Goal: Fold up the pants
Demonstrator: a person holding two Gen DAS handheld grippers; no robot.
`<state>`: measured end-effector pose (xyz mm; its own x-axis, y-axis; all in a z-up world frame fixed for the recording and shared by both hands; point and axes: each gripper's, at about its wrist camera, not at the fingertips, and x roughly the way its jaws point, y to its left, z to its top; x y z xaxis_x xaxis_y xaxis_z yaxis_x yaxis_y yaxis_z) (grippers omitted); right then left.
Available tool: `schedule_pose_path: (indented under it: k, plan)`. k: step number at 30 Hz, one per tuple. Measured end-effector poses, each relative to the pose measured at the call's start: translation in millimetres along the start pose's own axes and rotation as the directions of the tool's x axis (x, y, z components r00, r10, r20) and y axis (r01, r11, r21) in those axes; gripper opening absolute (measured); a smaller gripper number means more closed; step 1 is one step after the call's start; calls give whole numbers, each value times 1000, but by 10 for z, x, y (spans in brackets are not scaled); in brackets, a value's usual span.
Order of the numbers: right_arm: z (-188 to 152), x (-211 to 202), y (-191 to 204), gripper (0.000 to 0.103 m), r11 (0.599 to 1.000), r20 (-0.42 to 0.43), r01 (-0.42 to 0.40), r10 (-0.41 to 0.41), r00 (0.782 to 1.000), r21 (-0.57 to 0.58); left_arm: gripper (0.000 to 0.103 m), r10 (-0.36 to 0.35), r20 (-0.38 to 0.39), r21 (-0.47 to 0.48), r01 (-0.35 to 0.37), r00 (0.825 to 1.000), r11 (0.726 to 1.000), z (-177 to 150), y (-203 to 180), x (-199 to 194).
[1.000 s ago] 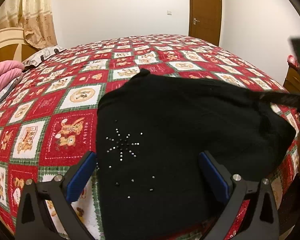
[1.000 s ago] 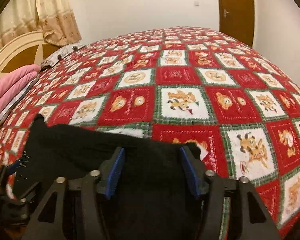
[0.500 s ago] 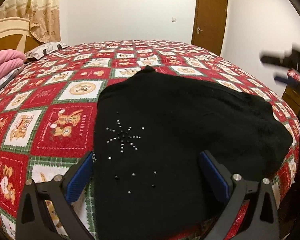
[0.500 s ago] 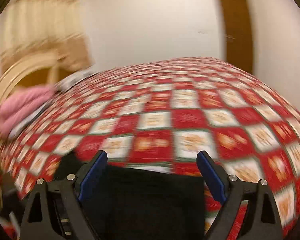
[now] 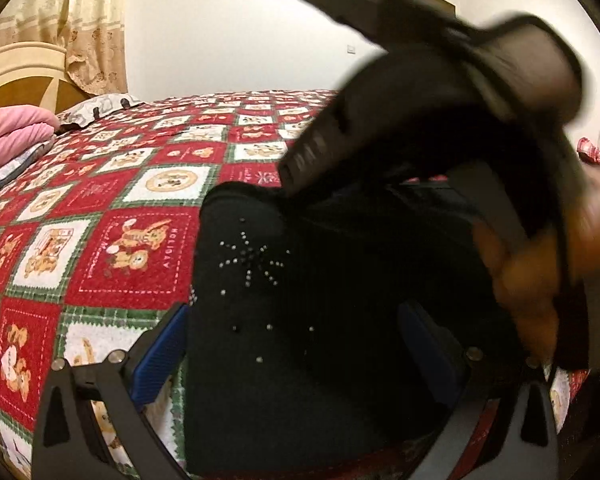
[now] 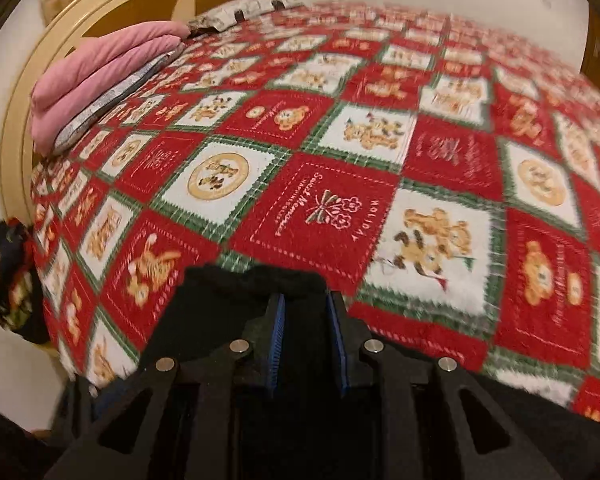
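— On the bed, what lies where?

— Black pants [image 5: 284,352] lie spread on a red, white and green patchwork quilt [image 5: 116,256], near the close edge of the bed. A starburst of small studs [image 5: 252,258] shows on the cloth. Folded pink bedding [image 6: 100,68] sits by the cream headboard [image 6: 32,92], well apart from the pants.

— How does the left gripper [image 5: 300,356] stand?

— Its jaws are spread wide, one blue pad at the left border of the pants, the other over the black cloth further right. Neither pad presses on anything; it has hold of nothing.

— And the right gripper [image 6: 305,312]?

— Its jaws have just been closing and now stand narrow, with only a slim gap between the blue pads. Black cloth bunches at the fingertips and fills the gap, so they look closed on a fold of the pants; the blur leaves the contact a little unsure. In the left wrist view the right gripper's black body, blurred, crosses above the pants with the person's hand [image 5: 540,264] around its handle, green lights on top.

— Where is the gripped part?

— At the pants' far edge, against the quilt's red square.
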<state>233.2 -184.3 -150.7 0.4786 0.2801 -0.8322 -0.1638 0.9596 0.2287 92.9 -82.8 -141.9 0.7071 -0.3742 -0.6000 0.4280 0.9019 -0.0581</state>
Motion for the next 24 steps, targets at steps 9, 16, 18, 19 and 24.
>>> schedule_pose_path:
  k: [9,16,18,19,24]
  plan:
    - [117,-177,-113,24,996,69,-88,86,994,25,103,11,0,-26,-11,1000,1000,-28,15,-51]
    - [196,-492,274,24,953,44,-248,259,965,-172,103,-94,31,-27,95,995,995,-19,288,-318]
    - [168,-347,489,24,937,-37,-224,222,974,-270,103,-104,79,-39,107,991,994,39,334,-366]
    - [150,-262,602,24,926,-63,-188,177,982,-328,103,-125,75,-41,128,989,991,75,340,-338]
    - [175,-71,701,42,905,-113,-136,98,989,-403,103,-158,-39,-92,153,987,984,56,330,-15]
